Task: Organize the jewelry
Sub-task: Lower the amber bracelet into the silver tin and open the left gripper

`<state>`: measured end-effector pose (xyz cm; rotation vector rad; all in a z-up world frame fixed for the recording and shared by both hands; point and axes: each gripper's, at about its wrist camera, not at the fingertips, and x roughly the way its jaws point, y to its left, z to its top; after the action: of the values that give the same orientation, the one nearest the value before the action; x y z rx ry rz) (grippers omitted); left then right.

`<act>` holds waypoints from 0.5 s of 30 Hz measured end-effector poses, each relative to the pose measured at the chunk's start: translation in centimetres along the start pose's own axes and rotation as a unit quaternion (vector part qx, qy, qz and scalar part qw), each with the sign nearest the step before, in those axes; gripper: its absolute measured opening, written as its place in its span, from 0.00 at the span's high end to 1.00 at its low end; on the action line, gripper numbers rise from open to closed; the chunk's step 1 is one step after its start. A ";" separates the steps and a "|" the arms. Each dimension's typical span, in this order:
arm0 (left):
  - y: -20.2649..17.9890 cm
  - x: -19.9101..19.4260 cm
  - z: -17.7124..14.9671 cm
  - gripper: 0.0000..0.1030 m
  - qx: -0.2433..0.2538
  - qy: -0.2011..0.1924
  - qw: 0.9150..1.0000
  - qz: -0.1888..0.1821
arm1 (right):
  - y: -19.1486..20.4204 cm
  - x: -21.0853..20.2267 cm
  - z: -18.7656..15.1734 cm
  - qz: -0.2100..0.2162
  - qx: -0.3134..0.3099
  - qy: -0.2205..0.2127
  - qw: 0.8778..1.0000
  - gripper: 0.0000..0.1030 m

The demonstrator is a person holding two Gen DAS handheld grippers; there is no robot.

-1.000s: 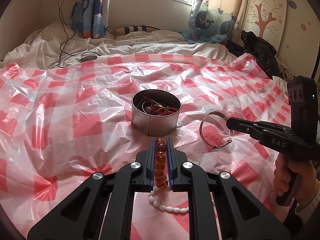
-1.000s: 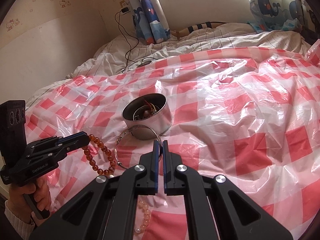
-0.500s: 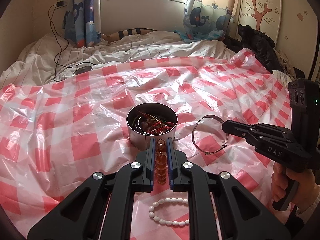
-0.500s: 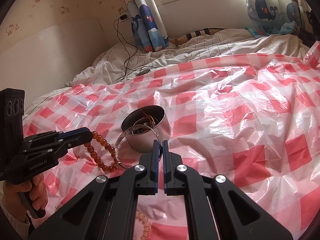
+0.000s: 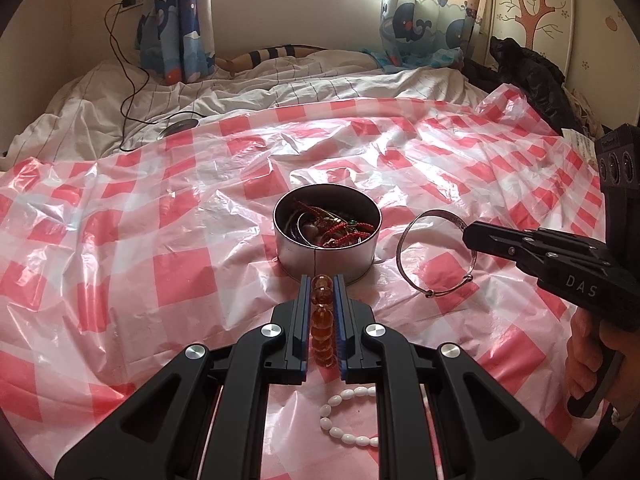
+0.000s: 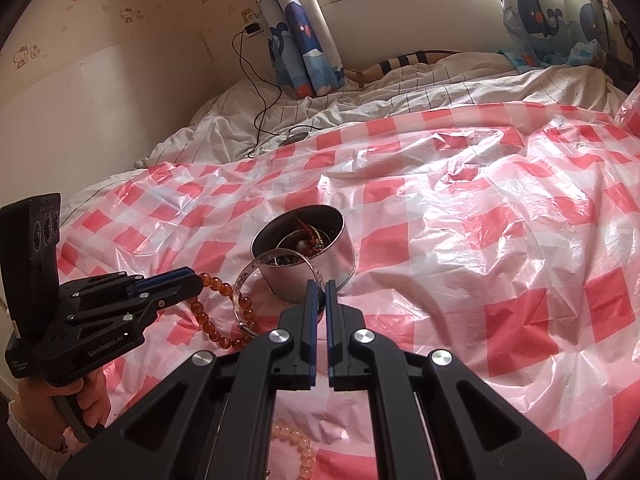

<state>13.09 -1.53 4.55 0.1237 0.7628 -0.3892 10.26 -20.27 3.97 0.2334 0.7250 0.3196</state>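
Checked plastic sheet (image 5: 192, 280) over bed. We grip amber bead bracelet (image 5: 321, 320) w/ left gripper (image 5: 322, 304), silver bangle (image 5: 434, 256) w/ right gripper (image 6: 319, 300); tin (image 5: 326, 256) at 12 o'clock, left nearer.

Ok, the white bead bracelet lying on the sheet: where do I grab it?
Take the white bead bracelet from straight above, fingers closing across one side of the strand. It lies flat as an open loop on the checked sheet, so nothing stands up to pinch from the side.

Wide checked plastic sheet (image 5: 120, 240) lies bare at the frame's left and far side, while the metal tin (image 5: 326, 248) stands at centre, with the white bead bracelet (image 5: 346, 416) lying at lower centre.
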 end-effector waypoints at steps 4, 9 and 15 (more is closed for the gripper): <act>0.0 0.0 -0.1 0.91 0.005 0.000 1.000 0.006 | 0.1 0.2 -0.2 -0.002 -0.002 0.003 1.000 0.96; -0.2 0.0 -0.1 0.91 0.013 0.000 1.000 0.010 | 0.1 0.3 -0.1 -0.002 -0.002 0.004 1.000 0.96; 0.0 -1.1 0.8 0.91 0.002 -0.013 1.000 -0.012 | -0.2 0.2 1.1 -0.001 0.005 -0.008 1.000 0.96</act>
<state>12.90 -1.43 5.87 0.1127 0.7392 -0.4149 11.21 -20.51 4.56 0.2447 0.7123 0.3112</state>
